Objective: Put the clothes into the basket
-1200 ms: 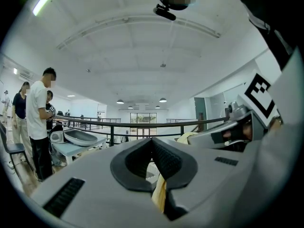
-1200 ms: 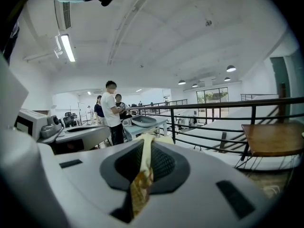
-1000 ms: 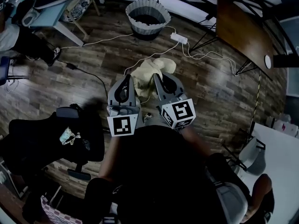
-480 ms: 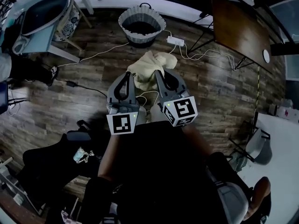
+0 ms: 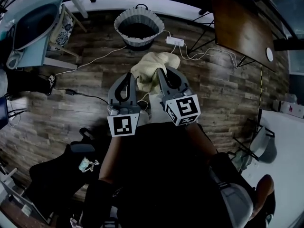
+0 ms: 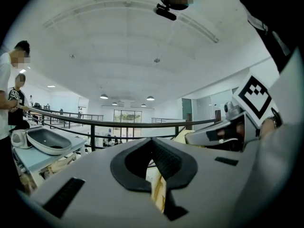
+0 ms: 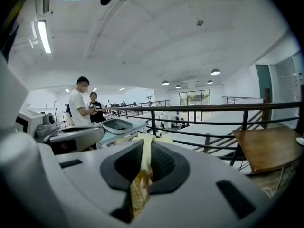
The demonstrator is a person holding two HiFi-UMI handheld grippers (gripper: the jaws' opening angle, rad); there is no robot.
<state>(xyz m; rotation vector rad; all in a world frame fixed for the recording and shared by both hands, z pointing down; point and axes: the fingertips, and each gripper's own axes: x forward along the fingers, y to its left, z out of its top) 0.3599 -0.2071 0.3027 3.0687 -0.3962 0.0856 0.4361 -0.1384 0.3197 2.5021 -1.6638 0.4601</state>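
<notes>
A cream garment (image 5: 151, 70) hangs bunched between my two grippers, above the wood floor. My left gripper (image 5: 127, 77) is shut on its left part, and the left gripper view shows a fold of the garment (image 6: 159, 194) pinched between the jaws. On the garment's right part my right gripper (image 5: 164, 74) is shut too, with a strip of the garment (image 7: 142, 175) held in its jaws. The round grey basket (image 5: 137, 27) stands on the floor ahead of both grippers, a short way beyond the garment, and looks dark inside.
A white power strip (image 5: 175, 41) and cables lie on the floor right of the basket. A brown wooden table (image 5: 240, 27) stands at the right, a light-blue table (image 5: 28, 18) at the left, a black chair (image 5: 61, 170) near left. Two people (image 7: 80, 108) stand by the railing.
Both grippers have moved forward across the floor with the cream garment still held. The basket now sits nearer and lower in the head view.
</notes>
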